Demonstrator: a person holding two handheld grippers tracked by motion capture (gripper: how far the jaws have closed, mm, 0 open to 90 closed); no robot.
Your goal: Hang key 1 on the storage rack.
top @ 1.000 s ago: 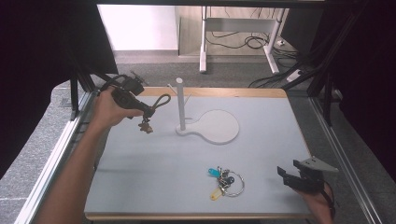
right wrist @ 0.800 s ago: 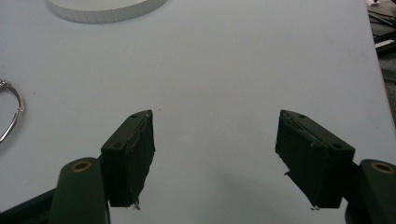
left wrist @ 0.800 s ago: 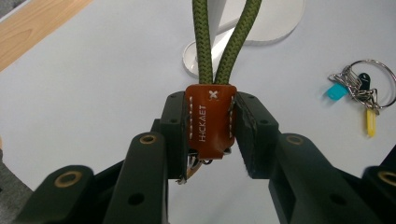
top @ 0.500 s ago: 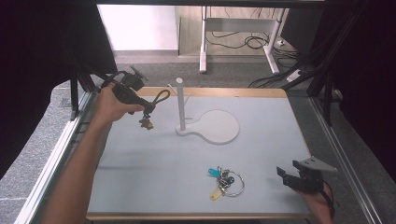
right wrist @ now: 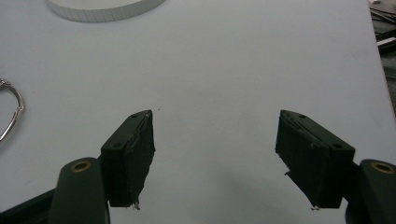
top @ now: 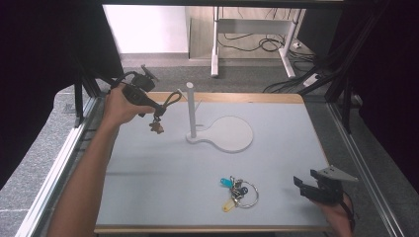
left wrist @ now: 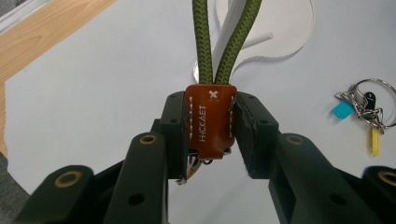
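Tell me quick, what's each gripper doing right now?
Left gripper: shut on the brown leather tag of the green cord loop, held in the air.
Right gripper: open, holding nothing, near the table.

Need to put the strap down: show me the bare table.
Free: the left half, between the left gripper holding the strap and the near edge; also between stand and right gripper. Crowded: around the keys.
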